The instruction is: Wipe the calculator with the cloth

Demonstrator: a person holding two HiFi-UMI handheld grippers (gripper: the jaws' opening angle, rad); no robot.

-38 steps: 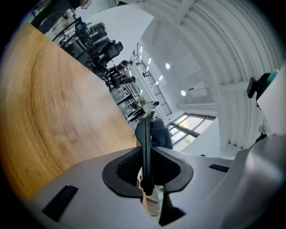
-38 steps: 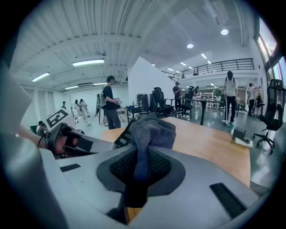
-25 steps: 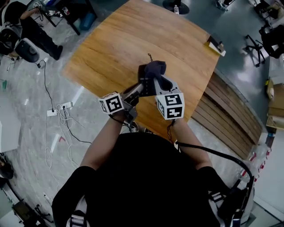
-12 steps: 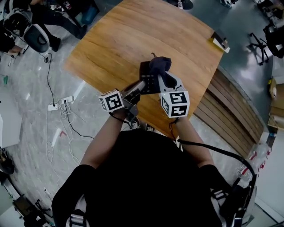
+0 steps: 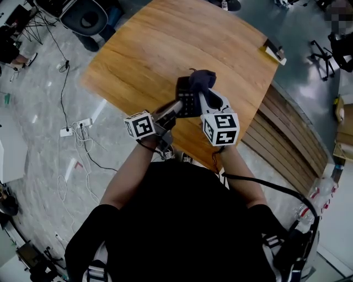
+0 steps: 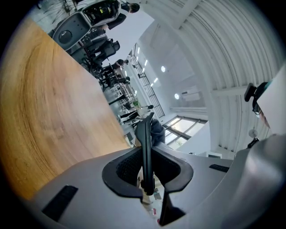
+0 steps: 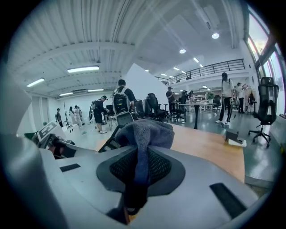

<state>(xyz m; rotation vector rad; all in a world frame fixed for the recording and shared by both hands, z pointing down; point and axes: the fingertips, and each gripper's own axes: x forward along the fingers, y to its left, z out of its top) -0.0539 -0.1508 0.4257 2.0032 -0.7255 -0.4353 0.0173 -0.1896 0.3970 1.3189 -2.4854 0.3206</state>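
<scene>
A dark calculator [image 5: 185, 100] is held above the wooden table [image 5: 138, 49], near its front edge. My left gripper [image 5: 172, 108] is shut on the calculator's near end. In the left gripper view the calculator [image 6: 145, 143] stands edge-on between the pads of that gripper [image 6: 149, 157]. A grey-blue cloth [image 5: 202, 81] is bunched over the calculator's far right part. My right gripper [image 5: 206, 95] is shut on the cloth. In the right gripper view the cloth [image 7: 145, 134] bulges out of the jaws of the right gripper [image 7: 142, 166], and the calculator's dark edge [image 7: 111, 139] shows just left of it.
A small box-like object [image 5: 273, 53] lies at the table's far right corner. Wooden planks [image 5: 287, 137] lie on the floor to the right, and a power strip with cables [image 5: 74, 132] to the left. A chair [image 5: 88, 16] stands far left. Several people stand far off in the right gripper view.
Both grips stay as they were and the grippers have barely shifted. The head view has swung a little, so the floor at upper left looks different.
</scene>
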